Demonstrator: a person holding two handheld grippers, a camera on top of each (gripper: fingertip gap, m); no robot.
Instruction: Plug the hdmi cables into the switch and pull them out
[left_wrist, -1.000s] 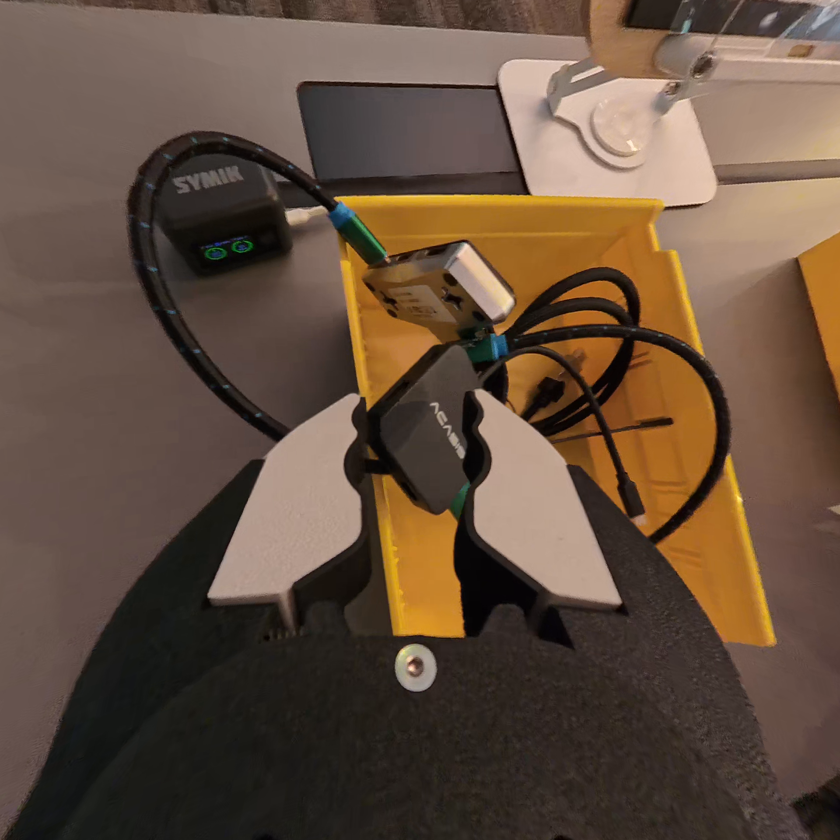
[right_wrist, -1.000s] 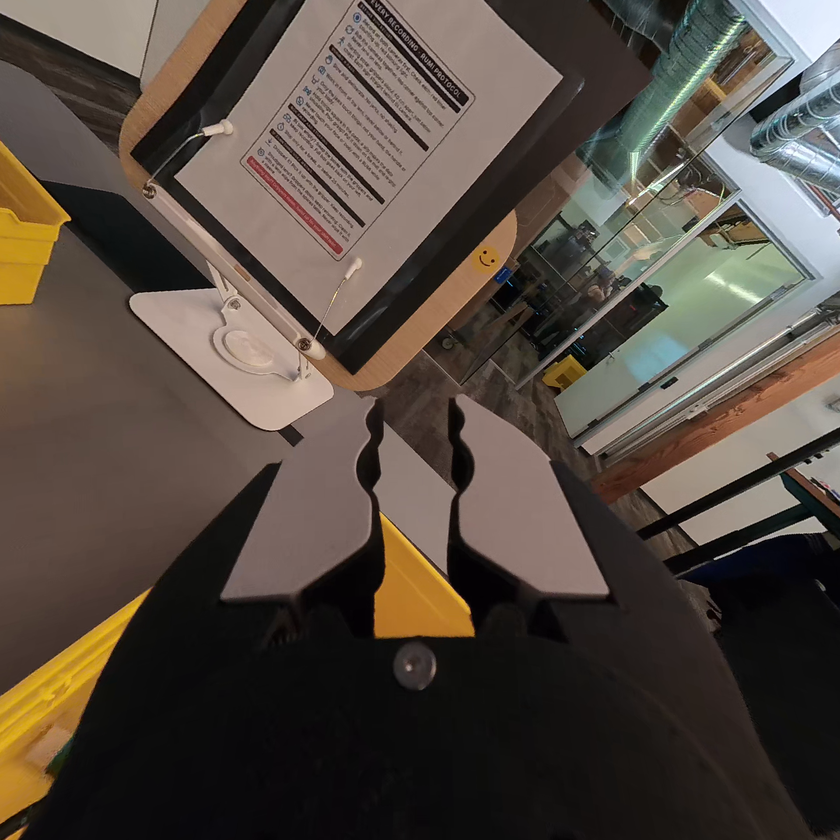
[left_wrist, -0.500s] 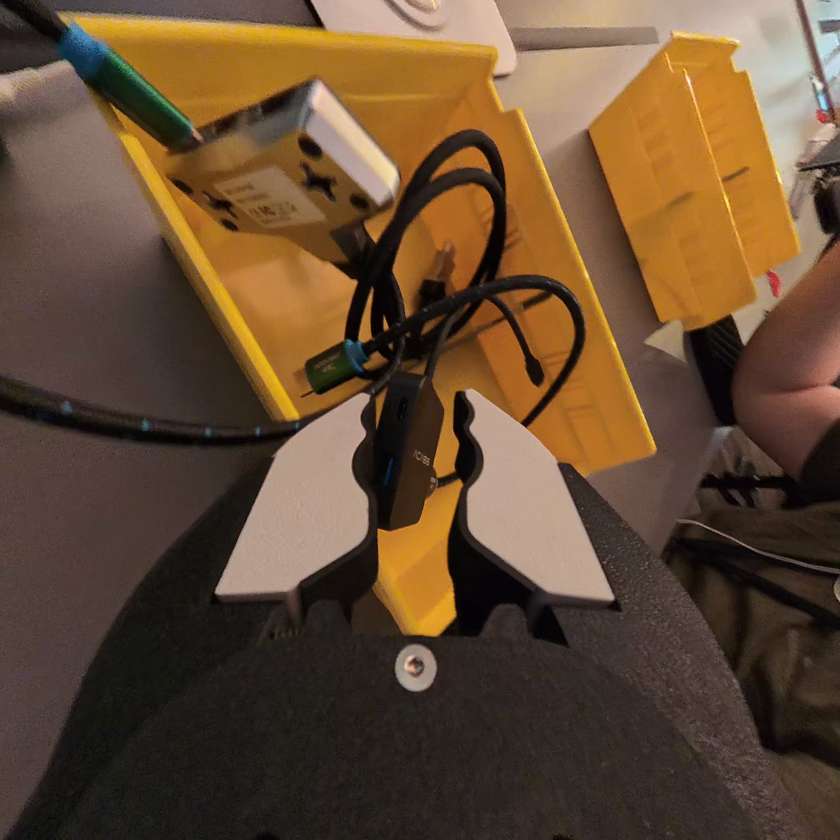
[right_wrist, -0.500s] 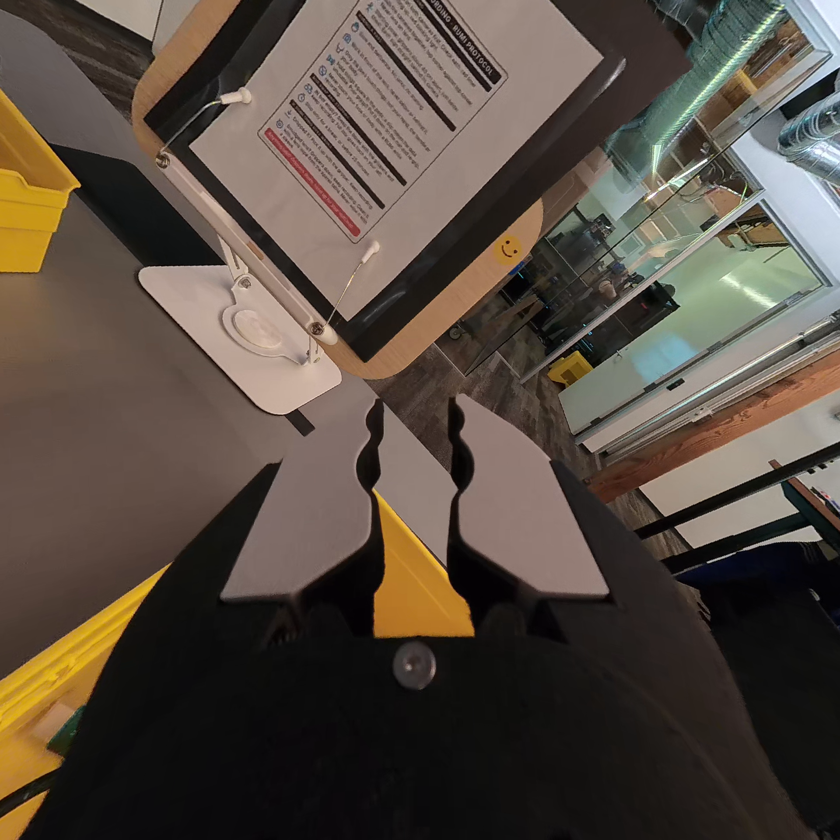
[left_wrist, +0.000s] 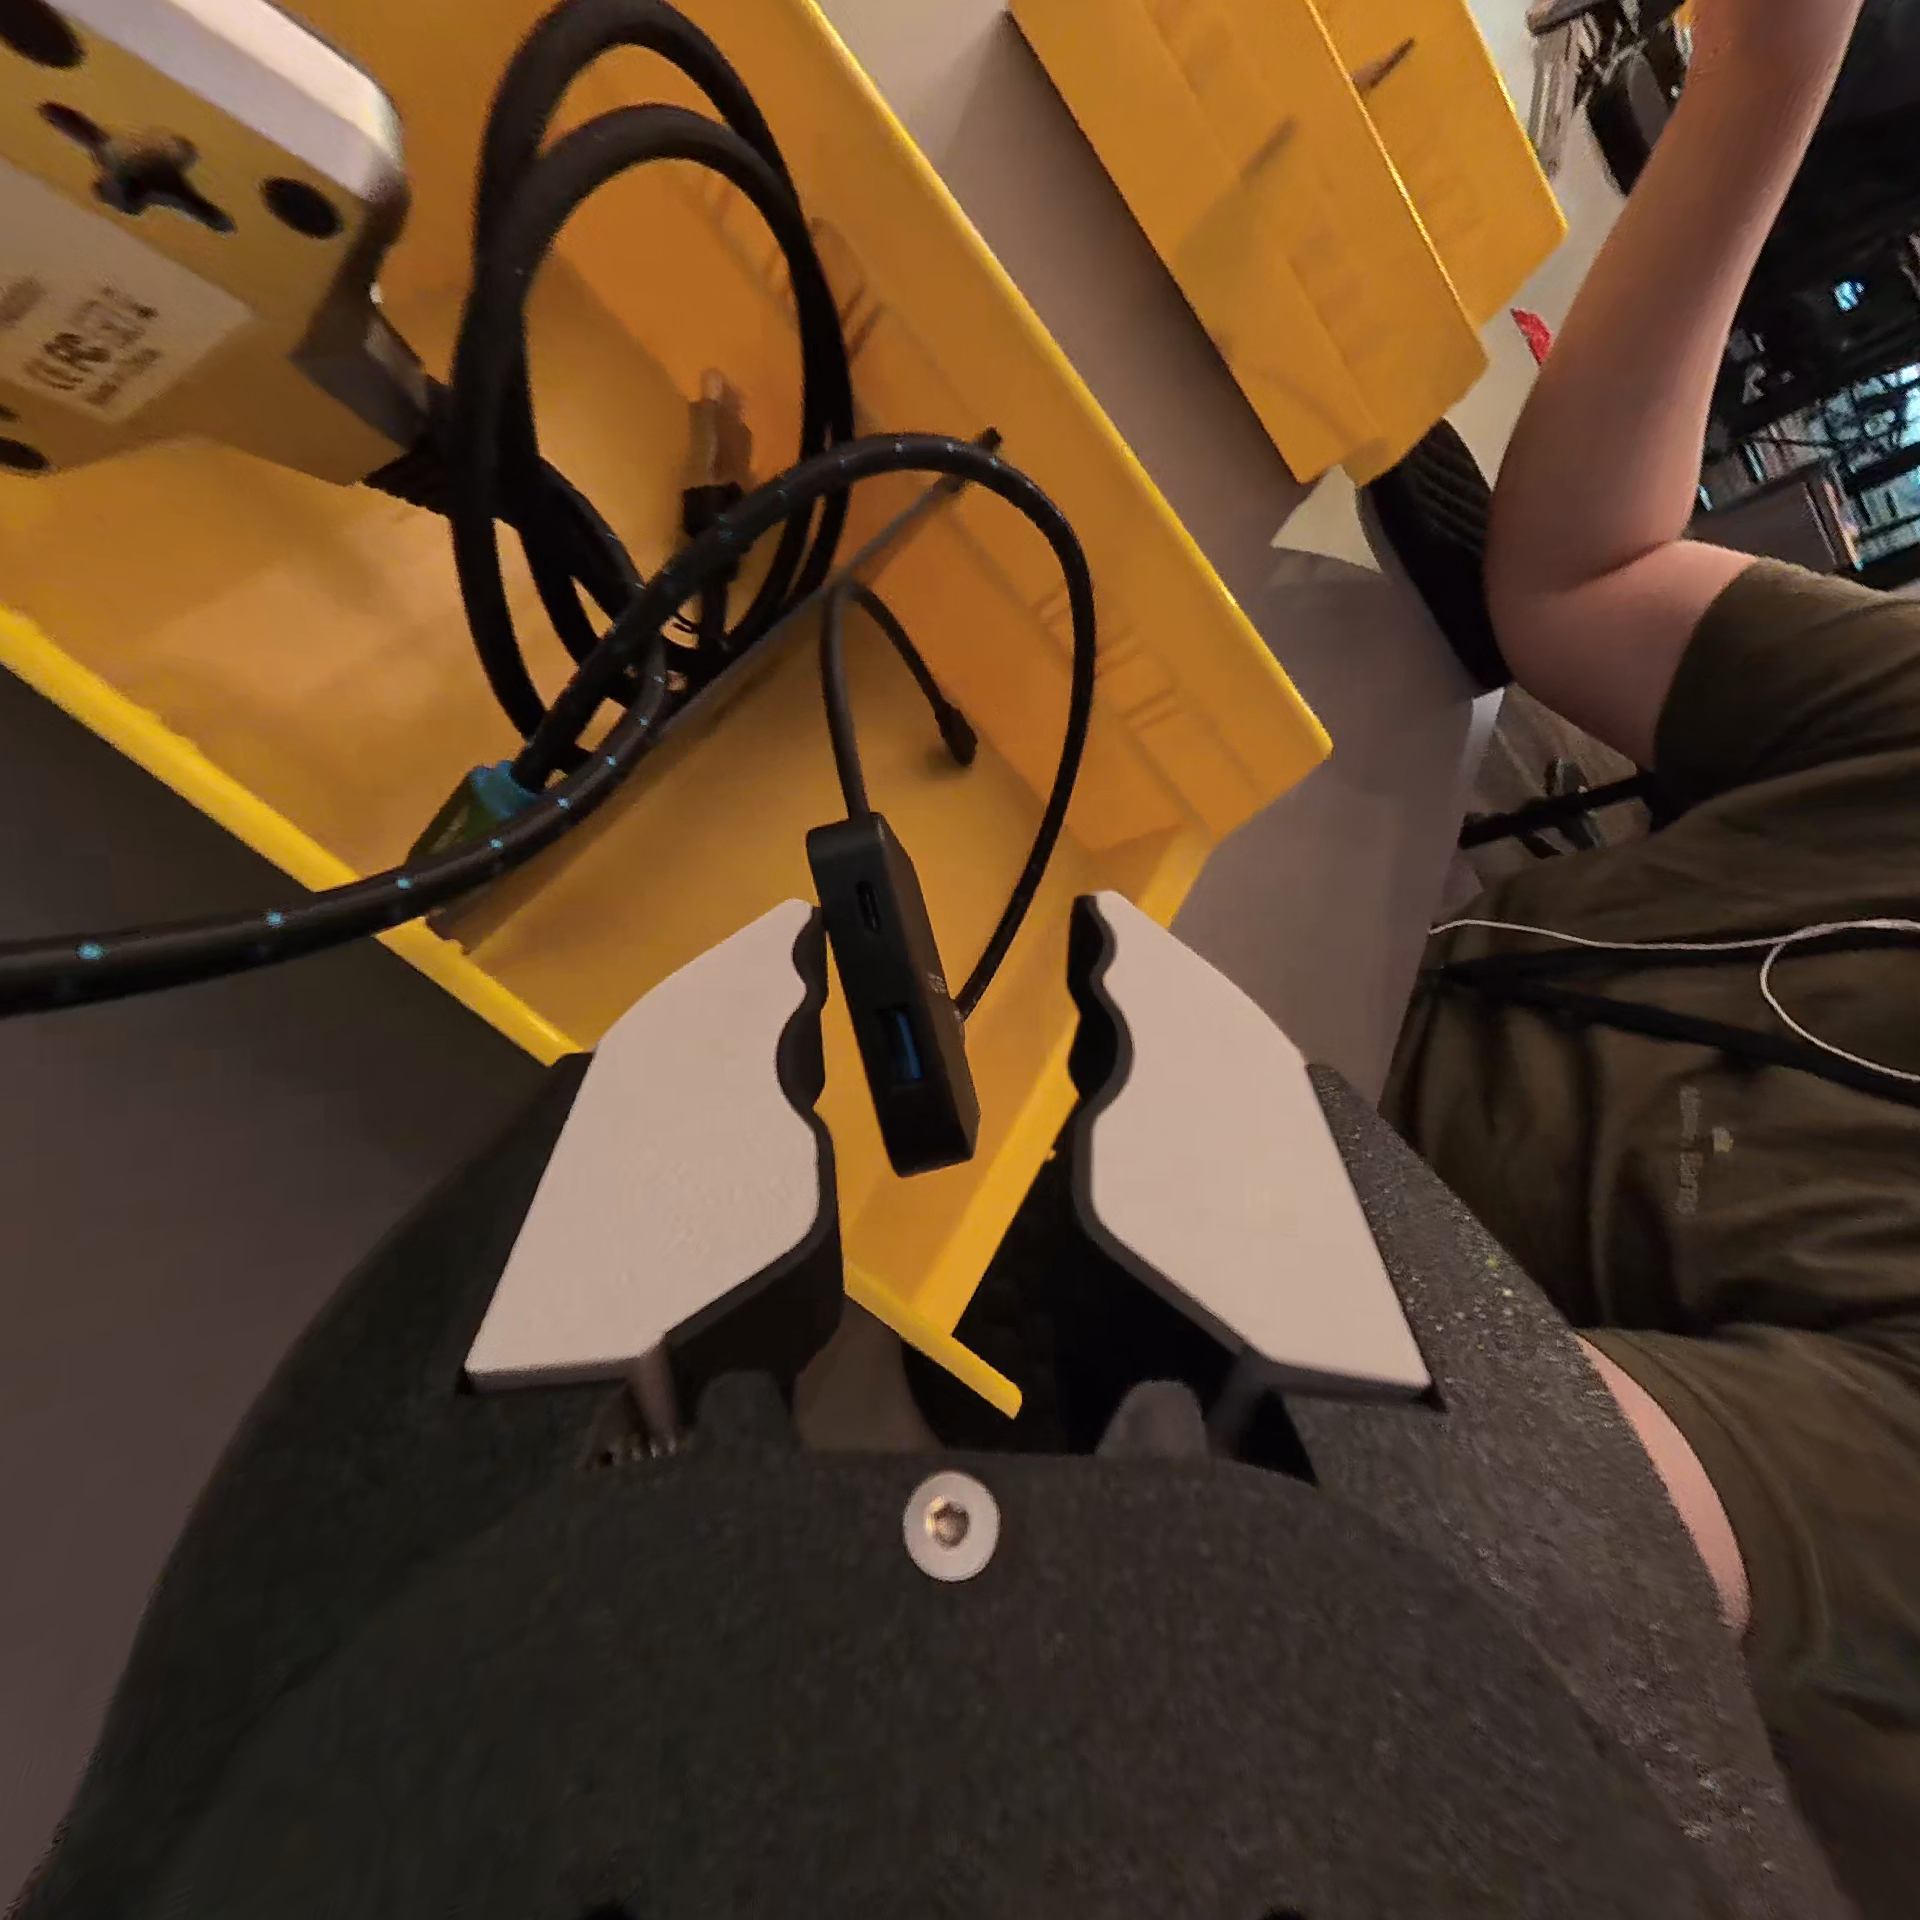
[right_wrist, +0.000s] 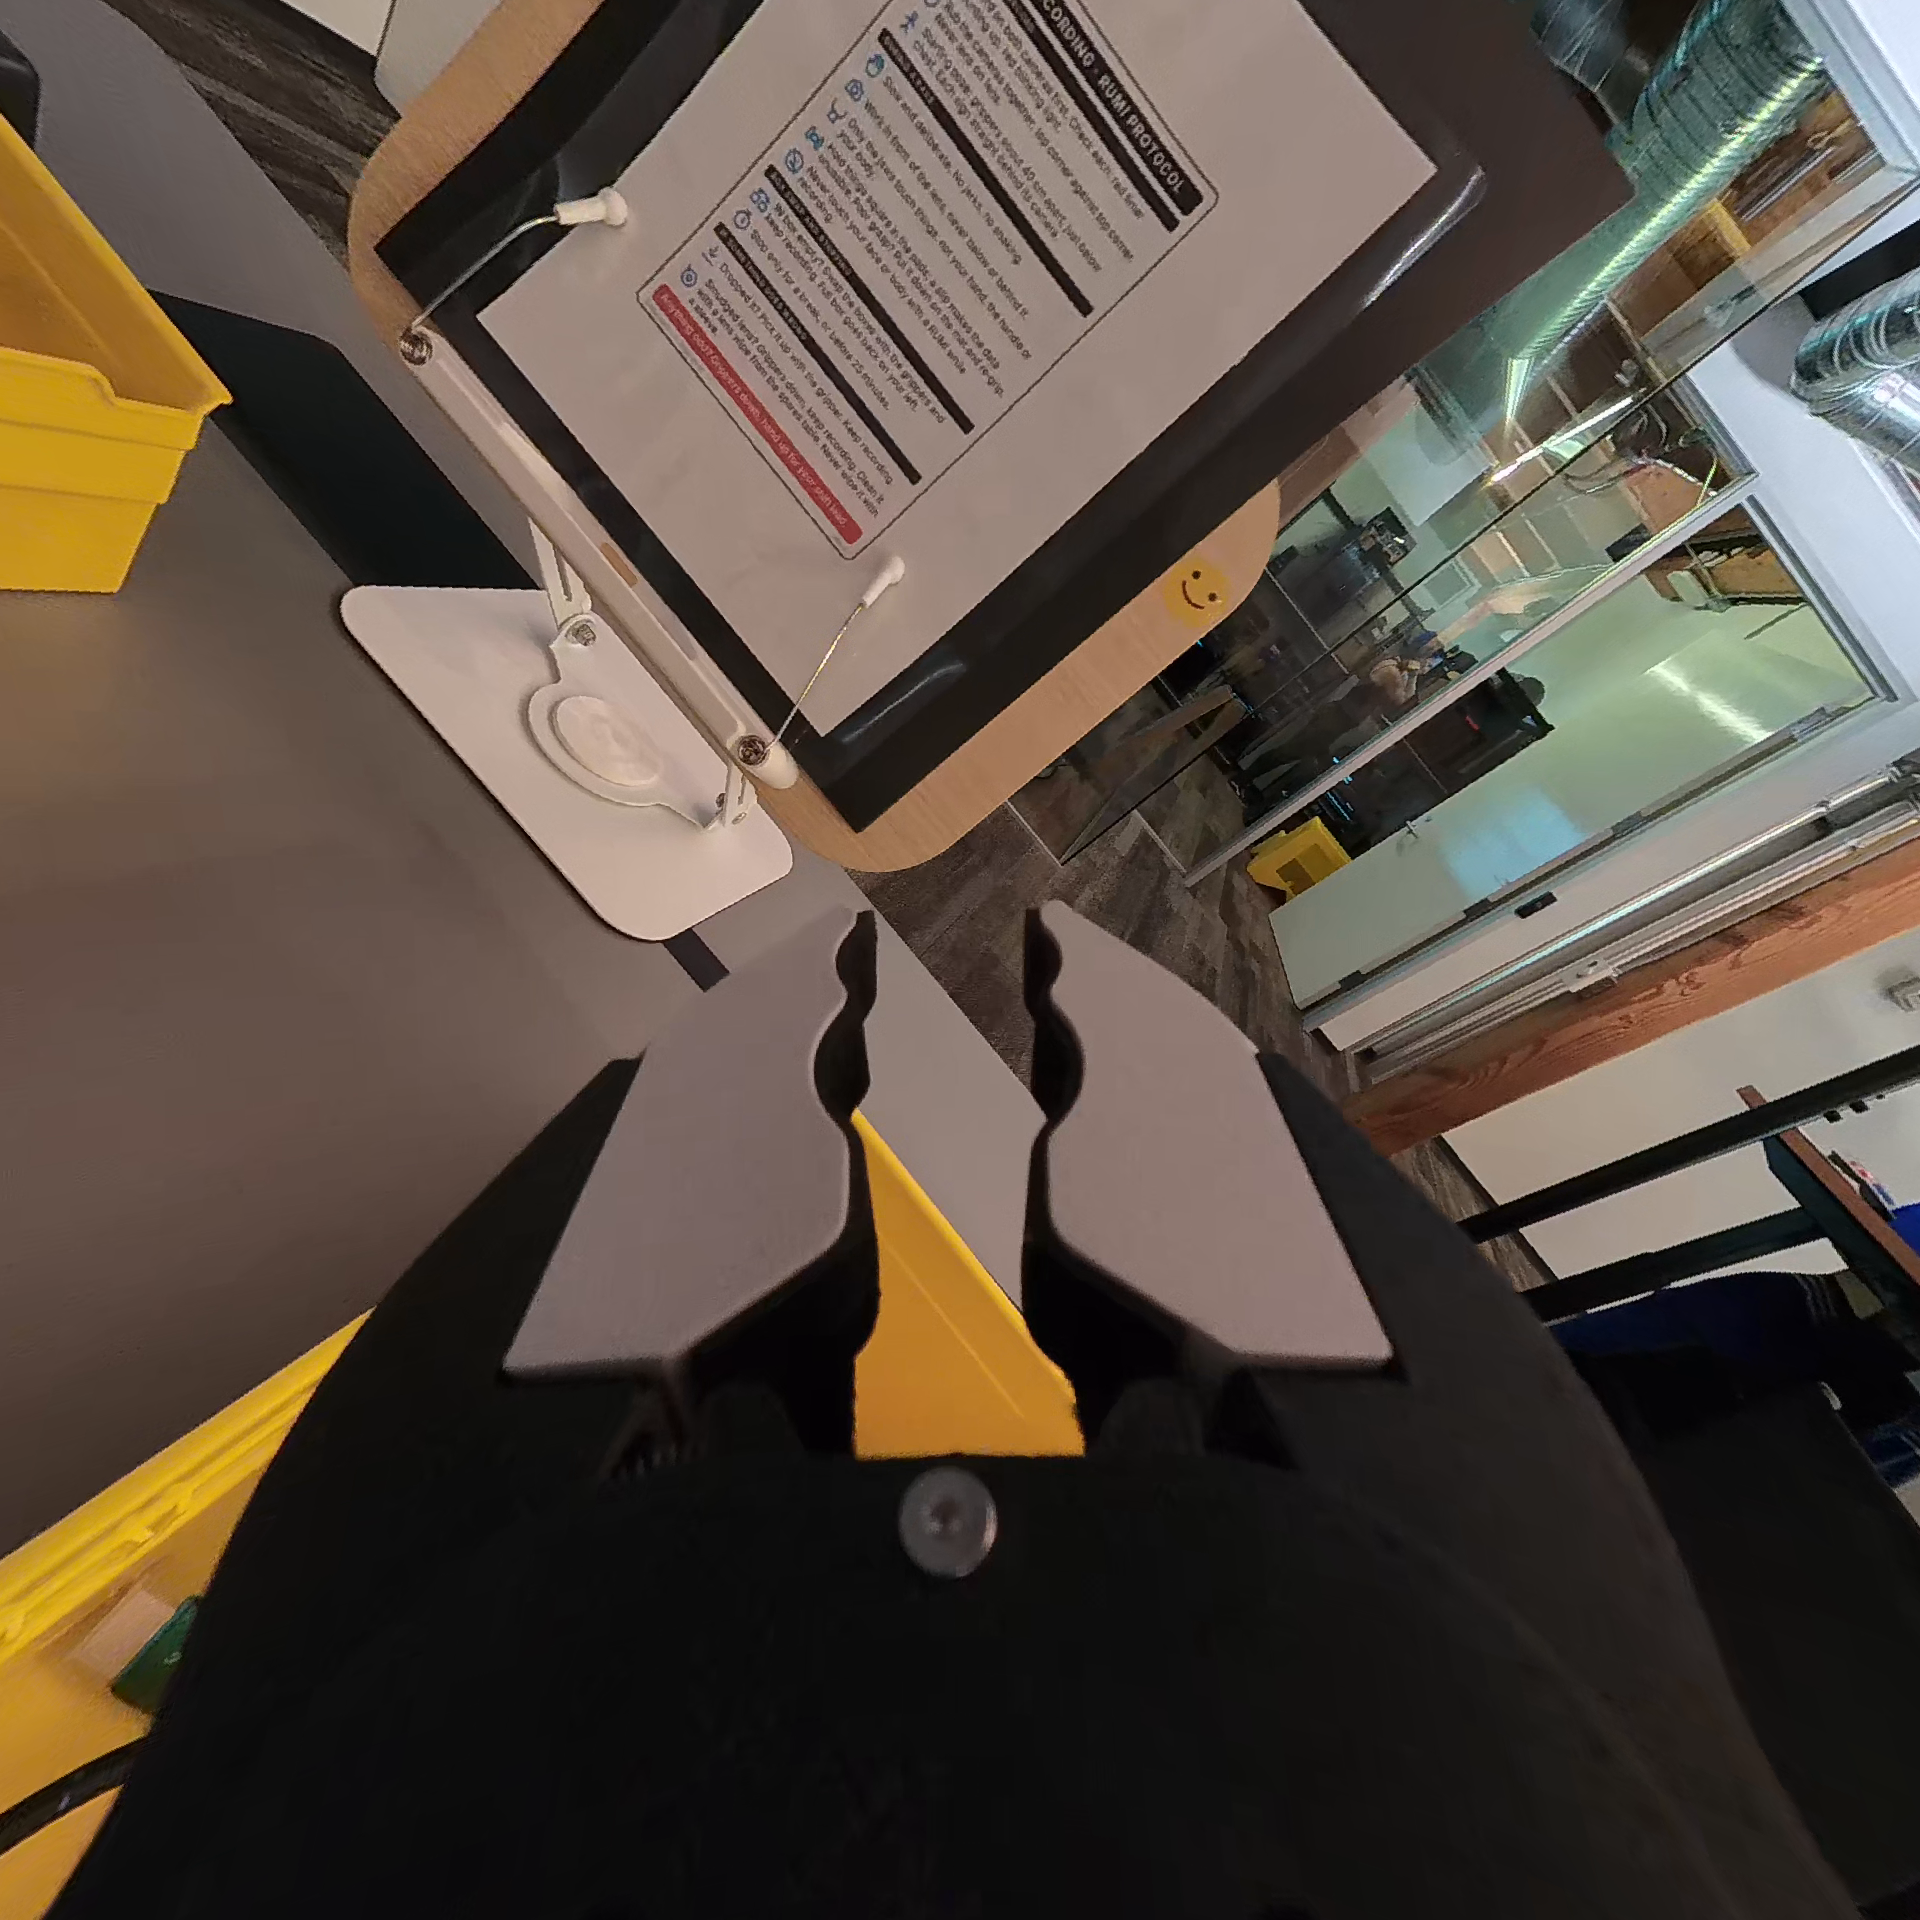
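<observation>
The left tool (left_wrist: 940, 925) stands wide, and a small black adapter (left_wrist: 896, 997) hangs between its fingers, against the left one and clear of the right. The silver switch (left_wrist: 156, 239) lies in the yellow bin (left_wrist: 1195, 665) on the grey tabletop (left_wrist: 187, 1143), one braided HDMI cable (left_wrist: 312, 914) trailing over the bin's wall. The right tool (right_wrist: 948, 925) is parted narrowly, empty, above another yellow bin (right_wrist: 935, 1351).

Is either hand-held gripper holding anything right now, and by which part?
Nothing is held. The left hand-held gripper is open; the small black hub sits between its fingers, unclamped, maybe touching the left one. The right hand-held gripper is open and empty.
</observation>
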